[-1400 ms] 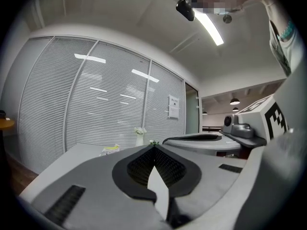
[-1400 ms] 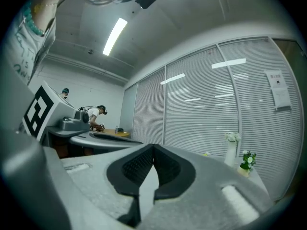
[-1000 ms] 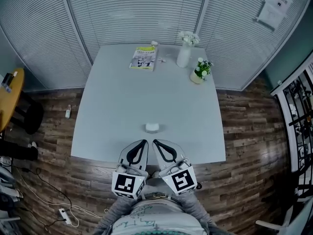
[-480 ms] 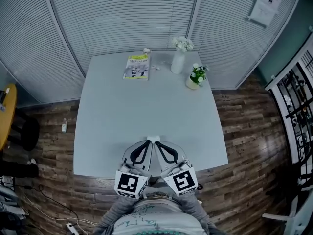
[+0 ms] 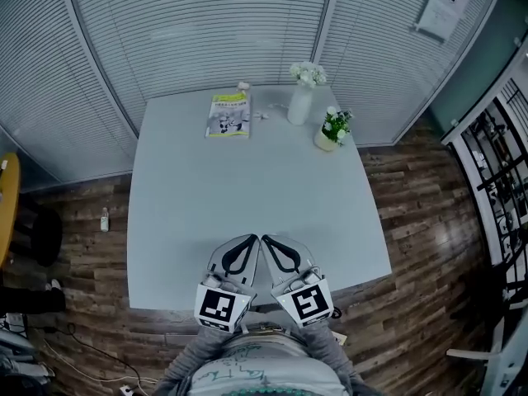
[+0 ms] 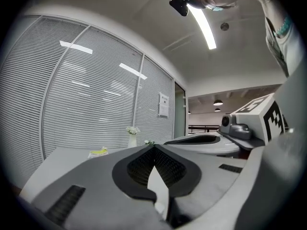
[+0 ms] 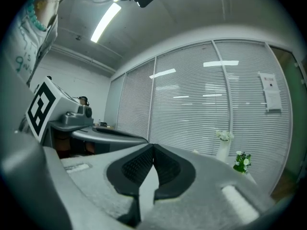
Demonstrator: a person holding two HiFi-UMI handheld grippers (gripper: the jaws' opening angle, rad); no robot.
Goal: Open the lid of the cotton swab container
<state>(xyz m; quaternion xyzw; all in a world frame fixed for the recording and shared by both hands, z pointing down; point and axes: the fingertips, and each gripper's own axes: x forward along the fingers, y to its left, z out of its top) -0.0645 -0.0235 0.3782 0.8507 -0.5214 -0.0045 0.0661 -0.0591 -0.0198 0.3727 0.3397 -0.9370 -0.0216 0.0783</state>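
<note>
Jaws shut and empty, the left hand-held gripper (image 5: 246, 239) and right hand-held gripper (image 5: 265, 239) now hide the cotton swab container, plainly visible a second ago near the counter's (image 5: 247, 172) front edge, beneath their tips; its lid is probably still closed.

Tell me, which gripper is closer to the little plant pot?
Right. The plant pot stands far ahead and to the right of the right gripper; the left gripper sits alongside, farther left.

Open tabletop (image 5: 247, 188) ahead; booklet (image 5: 228, 114), vase (image 5: 300, 104), flowerpot (image 5: 329, 137) along far edge
</note>
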